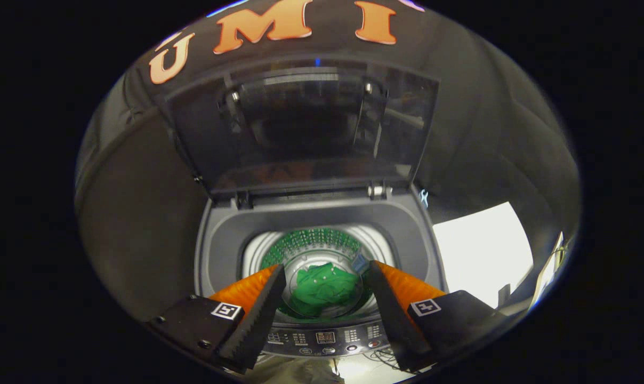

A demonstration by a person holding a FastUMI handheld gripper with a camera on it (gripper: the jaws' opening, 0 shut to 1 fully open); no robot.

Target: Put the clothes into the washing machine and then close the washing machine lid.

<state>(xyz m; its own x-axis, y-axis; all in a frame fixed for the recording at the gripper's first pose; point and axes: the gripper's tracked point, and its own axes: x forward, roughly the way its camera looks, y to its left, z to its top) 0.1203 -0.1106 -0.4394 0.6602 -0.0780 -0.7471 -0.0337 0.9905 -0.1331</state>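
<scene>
While tool (324, 272) gapes, green clothes (324, 288) in drum (lid (300, 122) upright)

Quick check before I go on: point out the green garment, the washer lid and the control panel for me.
green garment (322, 288): gripper view, middle of the cloth in the drum, beyond the open jaws.
washer lid (306, 128): gripper view, centre of the raised pane.
control panel (326, 337): gripper view, its display.

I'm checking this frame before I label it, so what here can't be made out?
- Gripper, jaws open and empty: its fingers cover both sides of the washing machine drum.
- Green garment in the drum: crumpled, so its type is unclear, as is anything beneath it.
- Control panel: markings too small, and its ends sit behind the fingers.
- Open lid: dark and reflective, hiding what's behind it.
</scene>
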